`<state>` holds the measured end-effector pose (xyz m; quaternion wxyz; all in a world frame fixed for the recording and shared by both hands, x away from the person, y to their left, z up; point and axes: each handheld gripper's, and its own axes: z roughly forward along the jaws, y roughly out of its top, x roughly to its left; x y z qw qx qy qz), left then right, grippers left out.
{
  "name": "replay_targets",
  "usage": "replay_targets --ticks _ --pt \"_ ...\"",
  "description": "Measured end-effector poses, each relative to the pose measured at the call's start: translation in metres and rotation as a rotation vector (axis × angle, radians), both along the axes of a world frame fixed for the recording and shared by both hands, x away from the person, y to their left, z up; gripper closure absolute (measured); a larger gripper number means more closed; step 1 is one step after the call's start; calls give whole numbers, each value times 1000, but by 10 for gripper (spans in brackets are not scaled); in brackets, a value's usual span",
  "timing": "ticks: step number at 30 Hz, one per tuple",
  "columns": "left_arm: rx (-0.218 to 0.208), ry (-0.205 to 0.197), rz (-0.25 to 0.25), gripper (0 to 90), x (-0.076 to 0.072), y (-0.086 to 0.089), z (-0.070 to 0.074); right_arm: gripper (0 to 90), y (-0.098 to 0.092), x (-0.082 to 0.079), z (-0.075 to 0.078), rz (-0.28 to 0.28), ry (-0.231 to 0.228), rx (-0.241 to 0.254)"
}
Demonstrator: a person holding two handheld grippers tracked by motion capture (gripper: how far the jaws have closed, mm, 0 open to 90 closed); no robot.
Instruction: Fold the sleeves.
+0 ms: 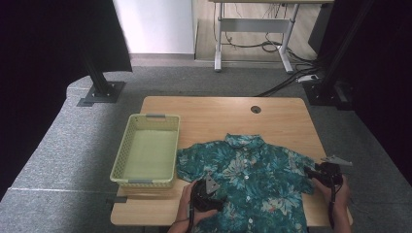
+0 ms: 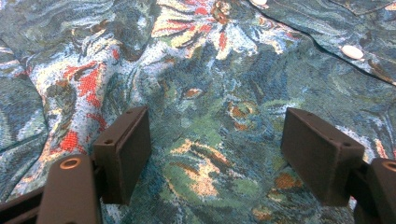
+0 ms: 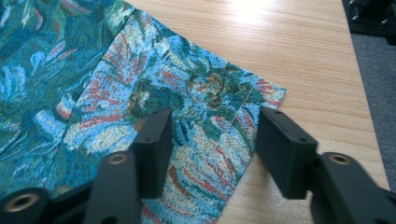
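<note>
A teal floral short-sleeved shirt [image 1: 252, 170] lies flat and buttoned on the wooden table [image 1: 218, 111], collar away from me. My left gripper [image 1: 208, 183] rests over the shirt's front left part. In the left gripper view its jaws stand wide apart above the patterned cloth [image 2: 210, 70], with a white button [image 2: 352, 51] off to the right and nothing pinched [image 2: 215, 154]. My right gripper [image 1: 313, 172] is at the shirt's right sleeve. Its jaws [image 3: 212, 140] straddle the sleeve's hem end [image 3: 196, 93], partly apart, and the cloth lies flat between them.
A pale yellow-green plastic basket [image 1: 145, 116] stands empty on the table's left side, beside the shirt's left sleeve. A cable hole [image 1: 256, 109] sits near the table's far edge. Bare wood [image 3: 289, 56] lies beyond the right sleeve, up to the table's right edge.
</note>
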<state>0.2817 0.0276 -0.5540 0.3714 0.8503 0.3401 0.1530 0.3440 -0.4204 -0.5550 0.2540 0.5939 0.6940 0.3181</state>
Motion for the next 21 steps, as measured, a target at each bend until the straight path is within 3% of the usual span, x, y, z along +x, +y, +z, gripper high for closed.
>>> replay_targets --ticks 4,11,21 --pt "1 0 0 241 0 0 0 637 -2 0 -1 -18 -24 9" --pt "2 -2 -1 241 0 0 0 771 -1 -1 -3 -15 -36 26" --pt "2 -2 -1 241 0 0 0 863 1 0 -2 -23 -22 52"
